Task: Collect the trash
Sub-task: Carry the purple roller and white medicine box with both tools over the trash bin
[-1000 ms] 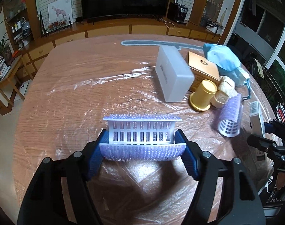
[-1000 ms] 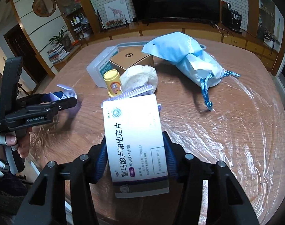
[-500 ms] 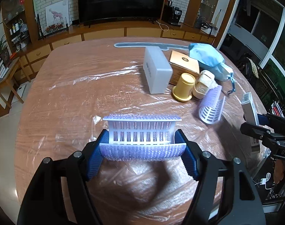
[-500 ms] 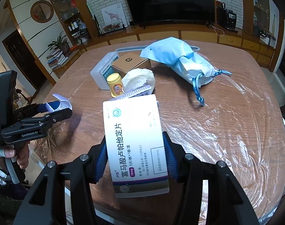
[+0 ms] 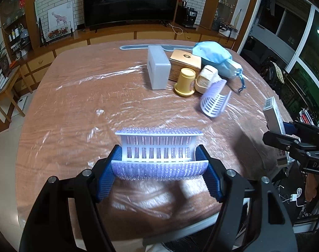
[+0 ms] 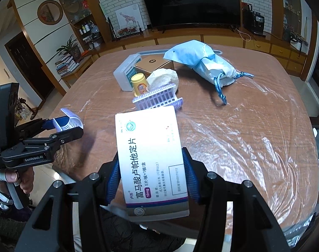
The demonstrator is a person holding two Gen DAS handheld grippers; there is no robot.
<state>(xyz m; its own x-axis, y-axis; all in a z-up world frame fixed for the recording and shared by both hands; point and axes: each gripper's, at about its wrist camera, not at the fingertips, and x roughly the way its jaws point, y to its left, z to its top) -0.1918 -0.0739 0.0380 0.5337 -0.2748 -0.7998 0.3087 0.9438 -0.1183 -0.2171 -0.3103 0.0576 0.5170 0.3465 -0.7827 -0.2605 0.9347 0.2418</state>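
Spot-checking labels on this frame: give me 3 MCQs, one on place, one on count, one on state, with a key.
1. Where does the yellow cup stand?
A. Beside the grey box
B. On the blue drawstring bag
C. In the right tongs

2. How many purple hair rollers show in all?
A. One
B. Two
C. Four

3. What state are the right tongs in?
A. Open and empty
B. Shut on the medicine box
C. Shut on the yellow cup

Key:
1 A: the cup stands on the table next to the grey box.
2 B: one purple hair roller sits in the left tongs; a second roller lies on the table.
3 B: both blue pads press the sides of the white medicine box.
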